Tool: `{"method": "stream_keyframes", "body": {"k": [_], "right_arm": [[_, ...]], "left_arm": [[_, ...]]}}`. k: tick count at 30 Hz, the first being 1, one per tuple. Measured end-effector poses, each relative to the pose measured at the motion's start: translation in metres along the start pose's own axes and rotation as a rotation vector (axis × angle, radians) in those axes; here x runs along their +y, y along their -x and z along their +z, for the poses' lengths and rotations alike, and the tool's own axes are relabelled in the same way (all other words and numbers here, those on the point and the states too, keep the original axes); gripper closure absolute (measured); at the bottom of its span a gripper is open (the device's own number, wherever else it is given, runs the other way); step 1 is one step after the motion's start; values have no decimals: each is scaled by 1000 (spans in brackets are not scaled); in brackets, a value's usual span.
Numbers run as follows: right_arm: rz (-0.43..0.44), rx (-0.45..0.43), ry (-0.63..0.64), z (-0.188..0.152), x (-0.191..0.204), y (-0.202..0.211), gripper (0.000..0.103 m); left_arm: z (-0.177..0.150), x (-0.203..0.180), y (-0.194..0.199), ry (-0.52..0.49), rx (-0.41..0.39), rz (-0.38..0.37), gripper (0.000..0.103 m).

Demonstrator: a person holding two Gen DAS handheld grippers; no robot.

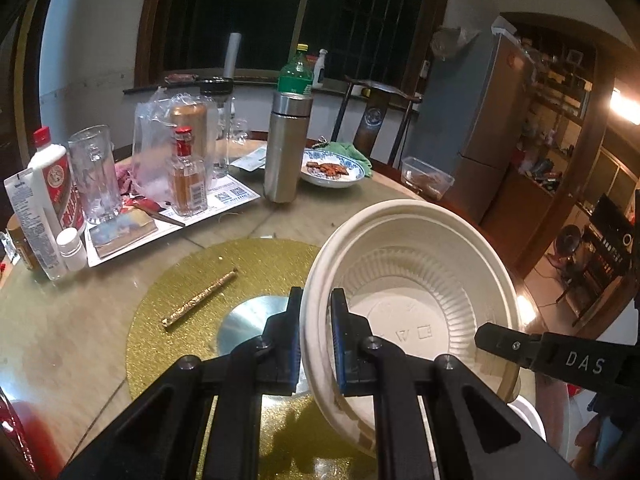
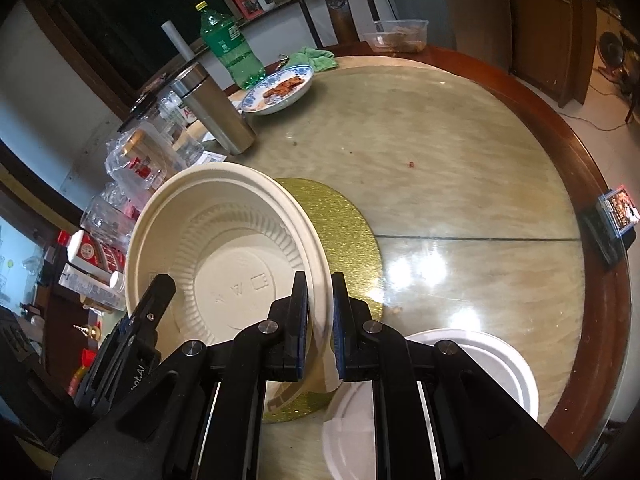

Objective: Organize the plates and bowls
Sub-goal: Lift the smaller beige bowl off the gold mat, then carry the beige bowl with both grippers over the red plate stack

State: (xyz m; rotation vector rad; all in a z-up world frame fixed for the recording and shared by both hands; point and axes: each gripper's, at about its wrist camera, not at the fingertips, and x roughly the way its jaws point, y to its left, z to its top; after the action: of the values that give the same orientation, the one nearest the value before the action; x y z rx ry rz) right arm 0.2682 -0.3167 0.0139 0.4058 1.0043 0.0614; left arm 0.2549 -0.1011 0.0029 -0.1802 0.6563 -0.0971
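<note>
Pinching the cream bowl (image 1: 416,288) by opposite rims, your left gripper (image 1: 316,344) and right gripper (image 2: 320,336) hold it tilted above the gold mat (image 1: 192,320), round glass-topped table (image 2: 460,160) cluttered with bottles, dark window (image 1: 280,12) behind, white plates (image 2: 480,364) beside the mat

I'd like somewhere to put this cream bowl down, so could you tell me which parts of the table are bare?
Bare: the wide tabletop between the gold mat, blue-patterned plate and wooden rim. Also bare: the gold mat's centre. Crowded: the bottles and glasses side, and near the white plates.
</note>
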Motion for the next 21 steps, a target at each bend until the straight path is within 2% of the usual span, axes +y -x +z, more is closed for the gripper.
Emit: {"method": "stream_keyframes", "body": {"k": [12, 21], "right_arm": [[26, -68, 1, -7, 1, 34, 92], [60, -126, -50, -28, -20, 74, 92]], "left_arm": [[5, -10, 35, -30, -82, -32, 93], [-3, -34, 62, -115, -127, -69, 93]]}}
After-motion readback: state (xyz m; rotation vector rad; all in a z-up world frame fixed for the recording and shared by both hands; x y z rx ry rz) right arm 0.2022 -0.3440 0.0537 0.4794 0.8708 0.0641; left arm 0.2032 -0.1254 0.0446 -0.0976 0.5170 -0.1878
